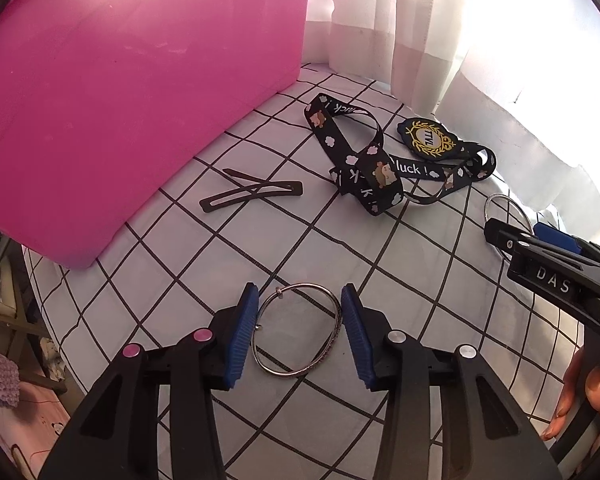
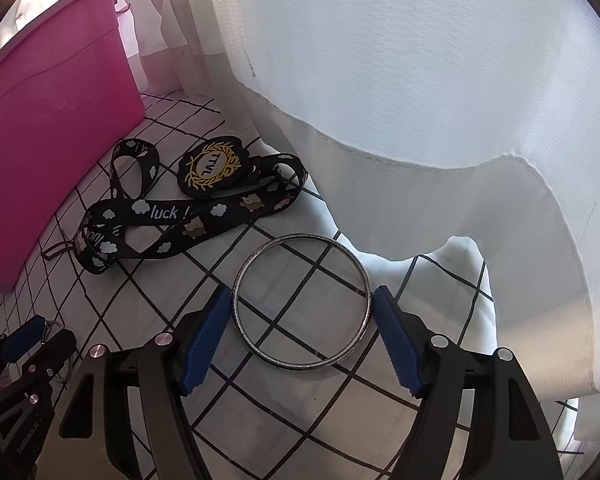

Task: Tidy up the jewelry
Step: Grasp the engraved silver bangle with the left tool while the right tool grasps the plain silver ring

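Observation:
A thin silver bangle (image 1: 298, 330) with a small bead lies flat on the checked cloth between the blue pads of my open left gripper (image 1: 300, 334). A larger silver bangle (image 2: 302, 300) lies flat between the pads of my open right gripper (image 2: 300, 340); its rim lies close to both pads. That bangle also shows partly in the left wrist view (image 1: 500, 208), behind the right gripper (image 1: 540, 248). A pink bin (image 1: 140, 92) stands at the left, also in the right wrist view (image 2: 48, 120).
A black printed lanyard (image 1: 364, 164) with a round black-and-gold badge (image 1: 428, 138) lies behind the bangles. Two dark hair clips (image 1: 252, 194) lie crossed near the bin. White curtains (image 2: 420, 100) hang at the back and right. The table edge drops off at the left.

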A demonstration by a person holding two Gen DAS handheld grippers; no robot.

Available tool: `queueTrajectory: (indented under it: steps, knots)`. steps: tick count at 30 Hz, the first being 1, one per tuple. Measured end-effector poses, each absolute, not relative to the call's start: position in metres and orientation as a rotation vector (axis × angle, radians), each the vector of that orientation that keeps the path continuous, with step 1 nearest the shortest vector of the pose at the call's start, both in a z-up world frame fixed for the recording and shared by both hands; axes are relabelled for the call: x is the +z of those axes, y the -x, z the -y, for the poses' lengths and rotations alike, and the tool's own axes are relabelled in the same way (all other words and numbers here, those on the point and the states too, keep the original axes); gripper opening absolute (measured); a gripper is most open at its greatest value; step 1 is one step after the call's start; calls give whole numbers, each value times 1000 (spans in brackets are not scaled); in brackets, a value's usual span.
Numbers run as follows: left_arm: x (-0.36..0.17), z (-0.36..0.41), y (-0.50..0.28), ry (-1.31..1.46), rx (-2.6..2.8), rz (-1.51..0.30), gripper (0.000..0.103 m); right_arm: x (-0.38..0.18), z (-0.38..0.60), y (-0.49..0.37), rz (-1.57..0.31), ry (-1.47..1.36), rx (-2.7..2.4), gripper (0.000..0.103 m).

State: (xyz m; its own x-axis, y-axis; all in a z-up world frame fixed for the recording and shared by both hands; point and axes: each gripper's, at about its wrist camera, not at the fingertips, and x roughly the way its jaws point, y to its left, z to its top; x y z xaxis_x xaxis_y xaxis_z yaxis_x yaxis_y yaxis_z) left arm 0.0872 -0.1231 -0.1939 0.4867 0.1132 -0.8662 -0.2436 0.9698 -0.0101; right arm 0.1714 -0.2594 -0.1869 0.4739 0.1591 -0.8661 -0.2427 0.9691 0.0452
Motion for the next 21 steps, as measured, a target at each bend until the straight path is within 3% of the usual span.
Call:
queueTrajectory:
  steps: [21]
  knots:
    - [-127, 115, -74, 108, 185, -916, 41, -117, 275, -146, -948, 56, 241, 70]
